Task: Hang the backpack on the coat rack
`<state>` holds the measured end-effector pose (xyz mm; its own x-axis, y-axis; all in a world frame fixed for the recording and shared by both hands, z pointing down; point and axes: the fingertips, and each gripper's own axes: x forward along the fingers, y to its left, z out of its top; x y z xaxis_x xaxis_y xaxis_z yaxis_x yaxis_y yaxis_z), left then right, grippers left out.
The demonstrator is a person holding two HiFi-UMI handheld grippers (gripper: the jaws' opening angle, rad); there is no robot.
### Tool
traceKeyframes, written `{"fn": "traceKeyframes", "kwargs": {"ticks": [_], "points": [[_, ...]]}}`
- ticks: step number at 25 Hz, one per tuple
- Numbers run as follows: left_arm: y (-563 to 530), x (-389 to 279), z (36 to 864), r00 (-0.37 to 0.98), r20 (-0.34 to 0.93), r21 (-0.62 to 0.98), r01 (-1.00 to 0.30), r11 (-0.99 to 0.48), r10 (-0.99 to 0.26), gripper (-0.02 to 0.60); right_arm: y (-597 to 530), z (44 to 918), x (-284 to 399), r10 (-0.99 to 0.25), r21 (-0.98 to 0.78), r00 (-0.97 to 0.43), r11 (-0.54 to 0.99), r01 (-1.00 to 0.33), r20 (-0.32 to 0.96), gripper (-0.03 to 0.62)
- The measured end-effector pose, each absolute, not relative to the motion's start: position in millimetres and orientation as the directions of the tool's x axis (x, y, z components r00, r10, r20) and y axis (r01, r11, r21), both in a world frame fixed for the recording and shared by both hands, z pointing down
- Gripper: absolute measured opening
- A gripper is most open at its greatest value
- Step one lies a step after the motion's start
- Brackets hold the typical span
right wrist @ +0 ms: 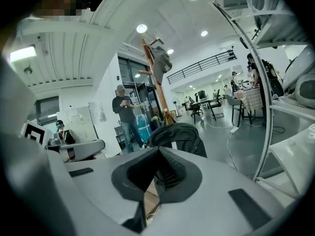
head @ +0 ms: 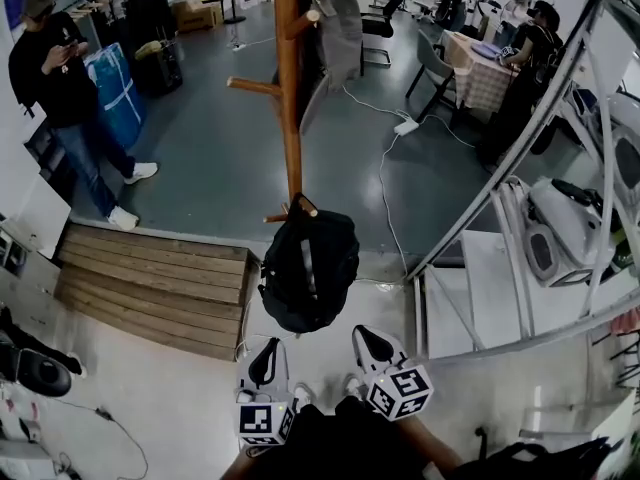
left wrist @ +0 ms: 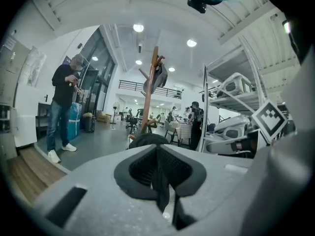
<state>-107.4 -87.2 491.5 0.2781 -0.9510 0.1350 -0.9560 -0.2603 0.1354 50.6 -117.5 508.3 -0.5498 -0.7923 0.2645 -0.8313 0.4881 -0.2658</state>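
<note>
The black fabric backpack hangs at the lowest pegs of the tall brown wooden coat rack, its top against the pole and its body clear of the grey floor, just beside the right end of the wooden plank steps. A grey garment hangs from the top of the rack. The left hand-held gripper and the right hand-held gripper sit side by side just short of the backpack, apart from it. Each has its dark ribbed jaws pressed together with nothing between them. A person in dark clothes stands well beyond the steps.
</note>
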Motion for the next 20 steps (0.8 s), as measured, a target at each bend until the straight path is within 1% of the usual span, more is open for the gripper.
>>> {"fn": "traceKeyframes", "kwargs": {"ticks": [3, 6, 10, 20], "points": [[-86, -95, 492, 0.289, 0.134, 0.113, -0.955, -0.275, -0.948, 0.031, -113, 506, 58, -0.792, -0.269, -0.555, 0.493, -0.827, 0.255, 0.012], [-87, -82, 497, 0.269, 0.165, 0.118, -0.961, -0.251, -0.949, 0.031, -110, 510, 67, -0.784, -0.271, -0.563, 0.500, -0.822, 0.261, 0.012], [-87, -66, 493, 0.267, 0.134, 0.129, -0.960, -0.251, -0.954, 0.031, -106, 513, 73, -0.771, -0.271, -0.581, 0.519, -0.811, 0.263, 0.012], [-86, -57, 490, 0.247, 0.135, 0.122, -0.965, -0.232, -0.959, 0.031, -105, 508, 81, -0.763, -0.278, -0.603, 0.541, -0.794, 0.235, 0.012]]}}
